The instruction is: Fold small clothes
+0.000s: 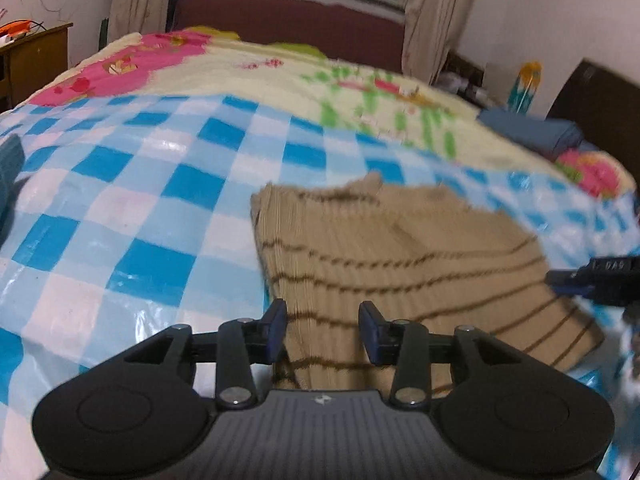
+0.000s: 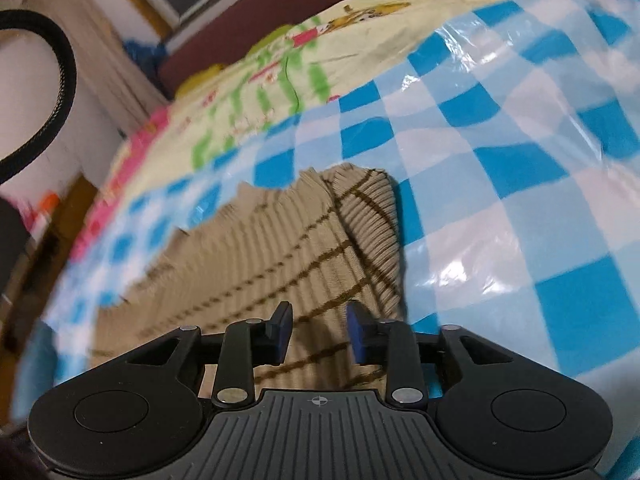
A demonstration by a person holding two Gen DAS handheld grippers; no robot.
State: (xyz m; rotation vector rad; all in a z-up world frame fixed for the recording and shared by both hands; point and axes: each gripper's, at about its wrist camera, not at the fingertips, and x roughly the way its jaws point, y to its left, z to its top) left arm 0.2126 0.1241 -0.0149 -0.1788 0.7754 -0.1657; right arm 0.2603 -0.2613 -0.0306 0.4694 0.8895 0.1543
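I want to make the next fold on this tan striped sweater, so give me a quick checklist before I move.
1. Sweater lies on the blue checked sheet: ok.
2. Left gripper open, fabric between its pads, not pinched: ok.
3. Right gripper open over the sweater, gripping nothing: ok.
4. Sweater flat: not ok, a folded-over edge bulges.
5. Sheet beside the sweater free for folding: ok.
6. Near hem: cannot tell, hidden by the grippers.

A tan, brown-striped ribbed knit garment (image 1: pixel 384 248) is seen, matt and rough, on a glossy, crinkled blue-and-white checked plastic sheet (image 1: pixel 132 200).
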